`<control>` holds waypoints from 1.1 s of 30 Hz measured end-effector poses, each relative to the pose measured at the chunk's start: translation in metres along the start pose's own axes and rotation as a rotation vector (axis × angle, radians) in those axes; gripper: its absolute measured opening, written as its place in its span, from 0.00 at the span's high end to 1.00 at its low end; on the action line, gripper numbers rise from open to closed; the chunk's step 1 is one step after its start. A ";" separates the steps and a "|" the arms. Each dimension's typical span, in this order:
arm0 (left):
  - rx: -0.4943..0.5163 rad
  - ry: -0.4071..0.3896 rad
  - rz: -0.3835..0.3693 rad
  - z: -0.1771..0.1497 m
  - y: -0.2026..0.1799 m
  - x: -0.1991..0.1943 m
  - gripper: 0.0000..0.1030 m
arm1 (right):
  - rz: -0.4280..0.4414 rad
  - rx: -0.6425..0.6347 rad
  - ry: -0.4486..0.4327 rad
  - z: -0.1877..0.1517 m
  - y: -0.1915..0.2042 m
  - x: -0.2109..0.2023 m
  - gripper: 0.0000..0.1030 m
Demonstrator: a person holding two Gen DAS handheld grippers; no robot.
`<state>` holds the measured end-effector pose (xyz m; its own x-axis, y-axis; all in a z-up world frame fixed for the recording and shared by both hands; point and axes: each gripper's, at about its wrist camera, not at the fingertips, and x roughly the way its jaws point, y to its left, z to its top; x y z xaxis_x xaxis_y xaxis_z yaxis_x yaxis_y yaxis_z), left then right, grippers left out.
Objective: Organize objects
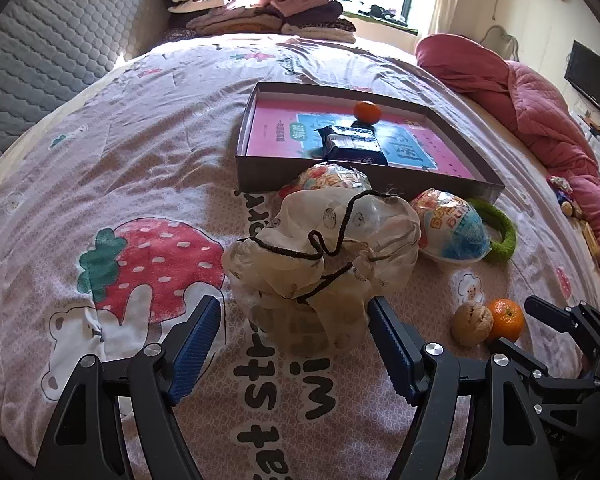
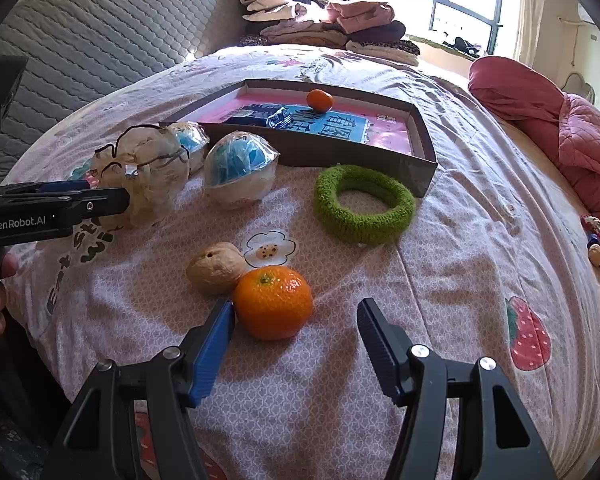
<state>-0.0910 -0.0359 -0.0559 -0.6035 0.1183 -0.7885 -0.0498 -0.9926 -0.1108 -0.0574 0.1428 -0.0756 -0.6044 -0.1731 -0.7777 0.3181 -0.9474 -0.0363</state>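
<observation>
the shallow box (image 1: 452, 178) sits on the bed ahead of both grippers and already holds a small orange (image 1: 367, 112) and a dark snack packet (image 1: 350, 145), so the sorting looks partly done. most things are still outside it on the bedspread (image 1: 148, 128).

the left gripper (image 1: 294, 344) has its jaws wide apart and nothing held; the crumpled drawstring pouch (image 1: 324, 248) stands just ahead, between the fingertips' line, not yet pinched. beyond the pouch lie two wrapped toy balls, one (image 1: 452, 226) to its right and another (image 1: 328, 178) just behind it against the box wall.

the right gripper (image 2: 296, 320) is also spread wide and empty. the larger orange (image 2: 273, 302) lies between its fingertips, nearer the left finger, which looks close to it though contact is unclear. a walnut (image 2: 216, 268) touches the orange on the far left side, and the green knitted ring (image 2: 364, 204) lies farther ahead, just before the box.

left to move, by my reckoning: pouch, both balls, orange, walnut and ring.
</observation>
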 end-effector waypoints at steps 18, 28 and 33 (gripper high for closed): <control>-0.034 -0.005 -0.097 0.014 0.001 0.032 0.25 | 0.051 -0.016 -0.021 0.001 0.000 0.013 0.51; -0.040 -0.019 -0.137 0.012 0.003 0.030 0.48 | 0.087 0.004 -0.024 0.001 -0.001 0.012 0.59; -0.044 -0.031 -0.157 0.009 0.005 0.024 0.65 | 0.107 0.035 -0.022 0.002 -0.006 0.011 0.60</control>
<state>-0.1127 -0.0378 -0.0705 -0.6153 0.2698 -0.7407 -0.1103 -0.9598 -0.2580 -0.0674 0.1463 -0.0833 -0.5842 -0.2796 -0.7619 0.3564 -0.9318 0.0686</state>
